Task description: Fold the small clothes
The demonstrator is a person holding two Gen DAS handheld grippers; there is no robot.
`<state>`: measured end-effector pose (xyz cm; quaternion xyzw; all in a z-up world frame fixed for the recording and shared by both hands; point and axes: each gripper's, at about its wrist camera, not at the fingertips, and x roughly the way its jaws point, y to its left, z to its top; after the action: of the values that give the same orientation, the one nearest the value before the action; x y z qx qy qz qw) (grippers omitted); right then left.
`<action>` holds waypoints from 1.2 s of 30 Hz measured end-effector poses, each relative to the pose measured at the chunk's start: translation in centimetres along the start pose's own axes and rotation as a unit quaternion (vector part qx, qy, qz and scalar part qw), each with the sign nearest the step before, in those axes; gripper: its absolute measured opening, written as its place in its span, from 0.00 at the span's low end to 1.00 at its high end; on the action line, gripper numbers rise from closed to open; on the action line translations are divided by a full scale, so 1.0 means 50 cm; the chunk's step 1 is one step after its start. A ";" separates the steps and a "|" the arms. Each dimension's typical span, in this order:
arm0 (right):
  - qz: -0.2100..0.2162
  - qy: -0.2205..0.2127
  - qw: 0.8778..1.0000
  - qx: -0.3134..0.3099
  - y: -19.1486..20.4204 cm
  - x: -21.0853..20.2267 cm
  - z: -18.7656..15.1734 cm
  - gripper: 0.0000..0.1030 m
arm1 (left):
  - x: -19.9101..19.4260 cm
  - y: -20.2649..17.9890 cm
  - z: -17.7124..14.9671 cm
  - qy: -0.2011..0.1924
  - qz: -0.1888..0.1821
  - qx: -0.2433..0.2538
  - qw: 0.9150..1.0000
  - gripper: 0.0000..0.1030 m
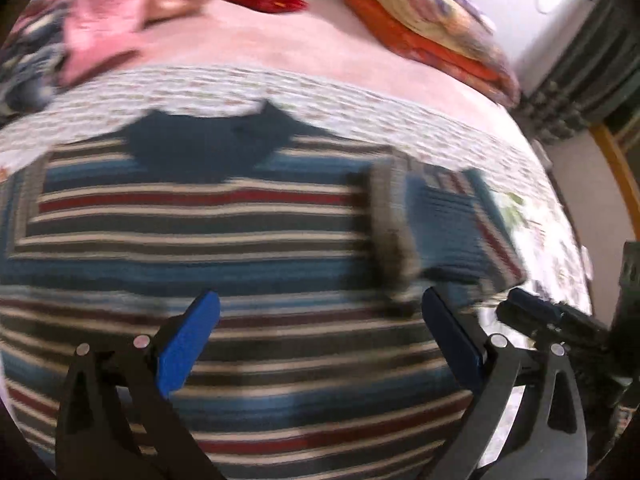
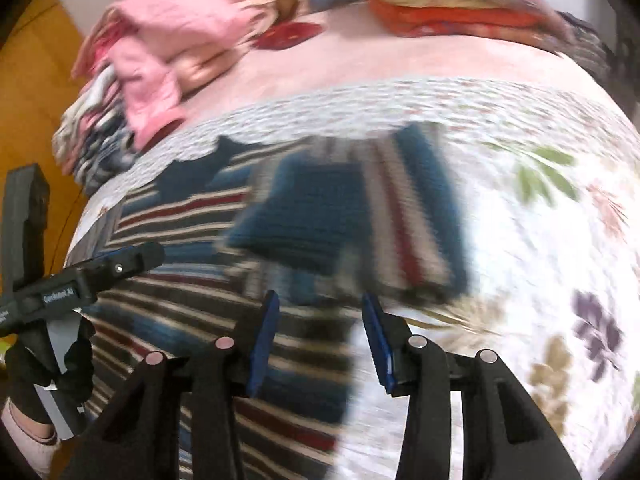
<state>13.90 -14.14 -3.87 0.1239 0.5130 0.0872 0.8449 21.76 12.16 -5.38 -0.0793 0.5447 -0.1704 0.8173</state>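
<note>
A small striped knit sweater point(image 1: 200, 232) in blue, grey, red and cream lies flat on a floral bedspread point(image 1: 224, 88), dark collar at the far end. Its right sleeve point(image 1: 452, 224) is folded inward over the body. My left gripper point(image 1: 320, 312) hovers open over the sweater's lower body, nothing between its blue pads. In the right wrist view the same sweater point(image 2: 208, 300) fills the lower left, and the folded sleeve point(image 2: 344, 216) lies just ahead of my right gripper point(image 2: 318, 312), which is open and empty above the sweater's right edge. Both views are motion-blurred.
A pink garment point(image 2: 160, 64) and other crumpled clothes sit piled at the far left. An orange and yellow folded stack point(image 2: 452, 8) lies at the far right of the bed. The left gripper body point(image 2: 80, 276), held by a gloved hand point(image 2: 48, 368), shows at the left edge.
</note>
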 end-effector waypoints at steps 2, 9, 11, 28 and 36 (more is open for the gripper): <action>-0.003 0.001 1.000 0.021 -0.039 -0.009 -0.010 0.43 | 0.034 -0.035 0.005 0.015 -0.002 0.005 1.000 0.97; -0.003 -0.002 0.999 0.038 -0.095 -0.027 -0.051 0.43 | 0.146 -0.095 0.021 0.069 -0.002 -0.002 0.998 0.51; -0.001 -0.003 0.999 0.041 -0.099 -0.026 -0.054 0.43 | 0.160 -0.100 0.019 0.076 -0.009 -0.007 0.997 0.35; 0.004 -0.026 0.997 0.067 -0.060 -0.044 0.021 0.43 | -0.035 -0.026 0.046 -0.056 -0.009 0.021 0.998 0.10; 0.036 -0.005 0.999 0.033 0.035 0.047 0.090 0.43 | -0.089 0.134 0.060 -0.076 0.016 -0.021 0.997 0.10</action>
<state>18.93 -12.35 -3.33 0.1708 0.5066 0.0994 0.8392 24.25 19.86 -2.48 -0.1006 0.4859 -0.1397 0.8569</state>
